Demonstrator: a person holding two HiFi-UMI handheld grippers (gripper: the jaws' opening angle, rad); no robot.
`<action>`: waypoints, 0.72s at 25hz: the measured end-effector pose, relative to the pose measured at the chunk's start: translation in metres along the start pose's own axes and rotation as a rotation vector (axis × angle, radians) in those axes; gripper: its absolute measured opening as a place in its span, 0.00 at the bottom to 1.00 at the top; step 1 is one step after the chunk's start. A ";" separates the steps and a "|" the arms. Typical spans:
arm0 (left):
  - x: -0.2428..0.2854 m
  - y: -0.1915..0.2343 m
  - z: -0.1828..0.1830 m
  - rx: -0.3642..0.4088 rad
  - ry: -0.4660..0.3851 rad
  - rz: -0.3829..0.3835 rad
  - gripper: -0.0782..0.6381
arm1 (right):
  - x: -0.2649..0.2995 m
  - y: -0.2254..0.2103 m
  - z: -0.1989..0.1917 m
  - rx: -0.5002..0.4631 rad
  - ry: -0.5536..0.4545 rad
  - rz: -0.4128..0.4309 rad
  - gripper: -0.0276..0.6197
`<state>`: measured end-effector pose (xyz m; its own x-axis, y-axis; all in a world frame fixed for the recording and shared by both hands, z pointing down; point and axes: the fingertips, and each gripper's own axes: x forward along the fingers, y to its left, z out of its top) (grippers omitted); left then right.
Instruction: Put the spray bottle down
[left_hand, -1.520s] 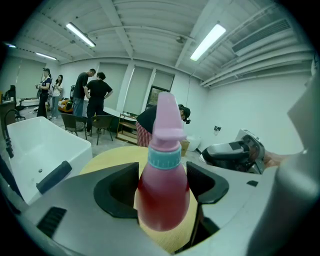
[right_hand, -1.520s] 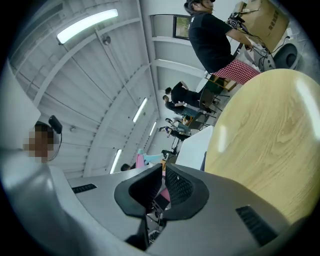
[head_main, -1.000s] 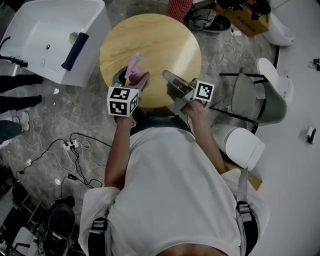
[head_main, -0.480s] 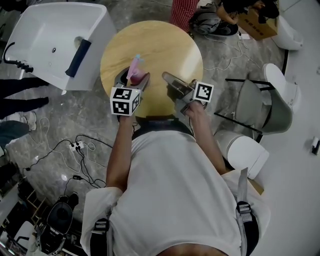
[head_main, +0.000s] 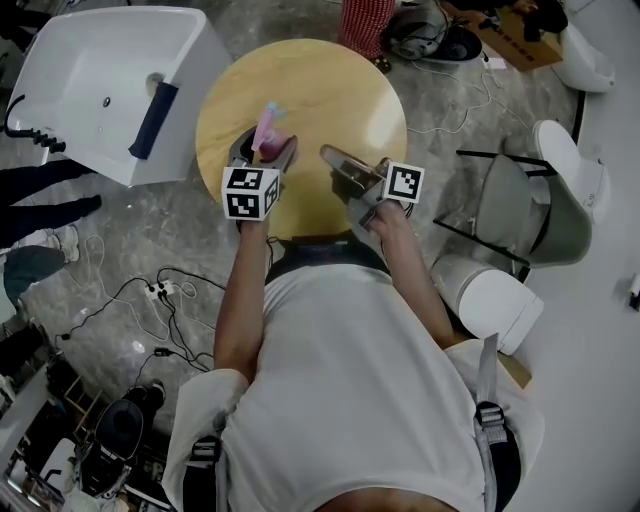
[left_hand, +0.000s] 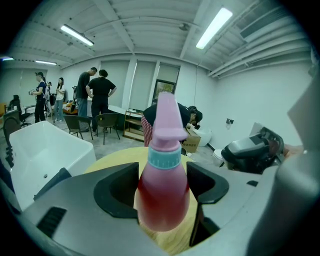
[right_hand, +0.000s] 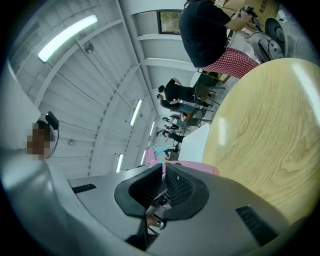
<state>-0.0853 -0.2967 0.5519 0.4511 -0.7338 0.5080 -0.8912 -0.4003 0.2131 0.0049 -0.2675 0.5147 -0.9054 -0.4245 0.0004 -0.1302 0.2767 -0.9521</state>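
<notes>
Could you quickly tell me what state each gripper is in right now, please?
Left gripper: closed on the pink spray bottle.
Right gripper: closed, with nothing between its jaws.

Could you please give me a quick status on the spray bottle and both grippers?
Left gripper shut on spray bottle, held over round table. Right gripper shut, empty, alongside. Nothing in the way on the tabletop.
</notes>
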 end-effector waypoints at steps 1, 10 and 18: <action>0.004 0.002 0.000 0.003 0.002 0.003 0.53 | 0.000 -0.002 0.001 0.002 0.000 -0.002 0.08; 0.046 0.009 -0.004 0.021 0.025 0.018 0.53 | -0.002 -0.026 0.019 0.028 -0.001 -0.018 0.08; 0.067 0.019 -0.008 -0.001 0.052 0.036 0.53 | 0.002 -0.030 0.026 0.045 0.004 -0.022 0.08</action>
<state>-0.0727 -0.3498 0.5966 0.4155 -0.7183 0.5580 -0.9070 -0.3737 0.1944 0.0175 -0.2996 0.5353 -0.9043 -0.4263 0.0222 -0.1314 0.2283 -0.9647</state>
